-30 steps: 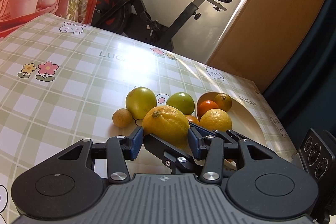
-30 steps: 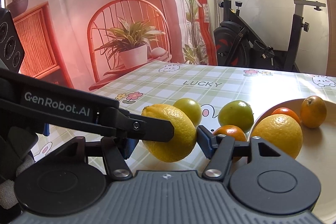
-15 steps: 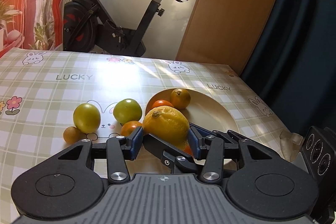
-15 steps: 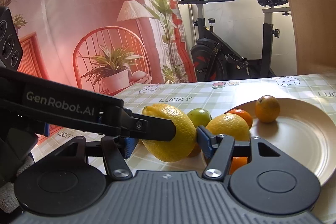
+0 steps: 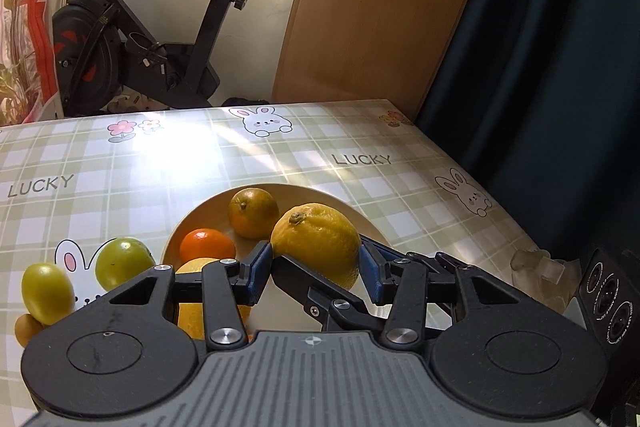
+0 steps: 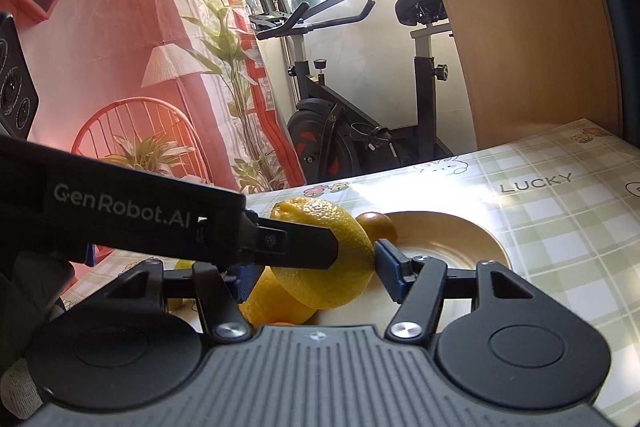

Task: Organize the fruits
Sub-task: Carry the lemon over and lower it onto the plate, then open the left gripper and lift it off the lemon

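I hold the lemon (image 5: 316,243) above the plate (image 5: 200,217) with both tools: the left tool (image 5: 316,267) and the right tool (image 6: 316,267) are each clamped on it. Three citrus fruits already lie on the plate: an orange (image 5: 253,213), a tangerine (image 5: 206,247) and a yellow one (image 5: 192,311). Two green fruits (image 5: 124,263) and a small yellow one (image 5: 26,329) remain on the desk (image 5: 360,155). I judge the task about half done.

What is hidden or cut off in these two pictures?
- Left view: the orange near the plate rim is mostly behind the left gripper.
- Left view: a small fruit sits at the edge, half behind the gripper body.
- Right view: the lemon and left gripper cover the plate's left side.
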`<move>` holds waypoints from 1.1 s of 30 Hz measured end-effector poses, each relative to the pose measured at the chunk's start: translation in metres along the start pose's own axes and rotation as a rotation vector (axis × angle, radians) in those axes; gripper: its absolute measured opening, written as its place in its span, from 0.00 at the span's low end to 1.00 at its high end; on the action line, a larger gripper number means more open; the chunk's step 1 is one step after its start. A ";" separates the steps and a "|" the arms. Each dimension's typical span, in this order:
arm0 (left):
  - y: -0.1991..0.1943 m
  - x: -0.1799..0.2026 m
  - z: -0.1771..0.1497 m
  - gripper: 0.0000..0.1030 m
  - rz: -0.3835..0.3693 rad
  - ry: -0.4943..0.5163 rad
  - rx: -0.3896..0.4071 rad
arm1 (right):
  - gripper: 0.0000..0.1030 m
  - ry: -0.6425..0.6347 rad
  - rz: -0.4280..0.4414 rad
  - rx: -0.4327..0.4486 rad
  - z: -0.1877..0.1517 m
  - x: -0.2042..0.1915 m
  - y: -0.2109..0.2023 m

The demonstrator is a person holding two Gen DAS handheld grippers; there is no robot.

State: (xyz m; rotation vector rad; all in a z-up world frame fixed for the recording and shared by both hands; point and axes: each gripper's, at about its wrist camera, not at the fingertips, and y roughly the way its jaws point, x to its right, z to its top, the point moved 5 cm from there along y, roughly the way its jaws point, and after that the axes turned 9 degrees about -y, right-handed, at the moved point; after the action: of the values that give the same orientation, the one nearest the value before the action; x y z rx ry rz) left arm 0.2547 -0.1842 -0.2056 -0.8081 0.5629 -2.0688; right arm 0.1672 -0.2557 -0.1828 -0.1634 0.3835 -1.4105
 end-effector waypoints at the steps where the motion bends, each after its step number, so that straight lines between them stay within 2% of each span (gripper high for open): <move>1: 0.007 0.002 0.003 0.49 -0.006 -0.002 -0.007 | 0.60 0.005 -0.010 -0.003 0.001 0.005 0.002; 7: 0.044 0.005 0.013 0.49 -0.039 -0.042 -0.047 | 0.60 0.028 -0.080 -0.027 0.004 0.040 0.015; 14: 0.061 0.001 0.018 0.48 -0.012 -0.052 -0.049 | 0.60 0.036 -0.148 -0.067 0.002 0.055 0.031; 25: 0.063 -0.004 0.019 0.47 -0.006 -0.055 -0.054 | 0.59 -0.004 -0.170 -0.080 0.003 0.049 0.044; 33: 0.044 0.000 0.020 0.47 -0.004 -0.036 -0.017 | 0.60 -0.022 -0.166 -0.068 0.003 0.042 0.037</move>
State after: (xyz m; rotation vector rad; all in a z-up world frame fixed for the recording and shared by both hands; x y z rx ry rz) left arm 0.2918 -0.2110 -0.2194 -0.8557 0.5597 -2.0519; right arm 0.2073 -0.2915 -0.1994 -0.2708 0.4077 -1.5589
